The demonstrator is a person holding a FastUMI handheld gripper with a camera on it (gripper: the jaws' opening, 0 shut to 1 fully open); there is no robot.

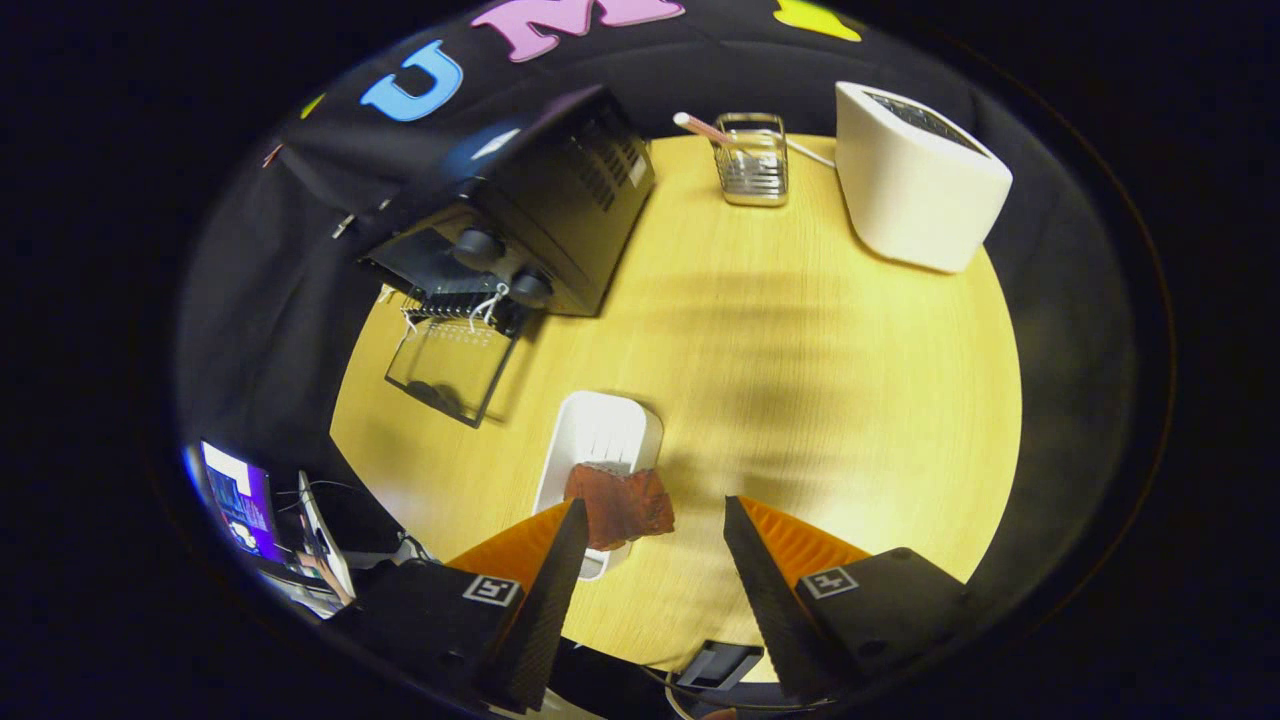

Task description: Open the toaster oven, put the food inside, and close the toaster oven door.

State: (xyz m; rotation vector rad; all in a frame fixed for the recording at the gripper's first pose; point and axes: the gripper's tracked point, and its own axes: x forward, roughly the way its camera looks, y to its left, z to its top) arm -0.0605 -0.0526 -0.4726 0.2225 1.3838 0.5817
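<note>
On the round table (pixel 820 400), everything sits relative to the plate (pixel 600 435): meat slice (pixel 620 505) on its near end, toaster oven (pixel 540 215) beyond-left with door (pixel 450 365) open, wire holder (pixel 752 160) and toaster (pixel 915 175) beyond-right.

No legible text; only square coded markers on the fingers (pixel 548 585).
</note>
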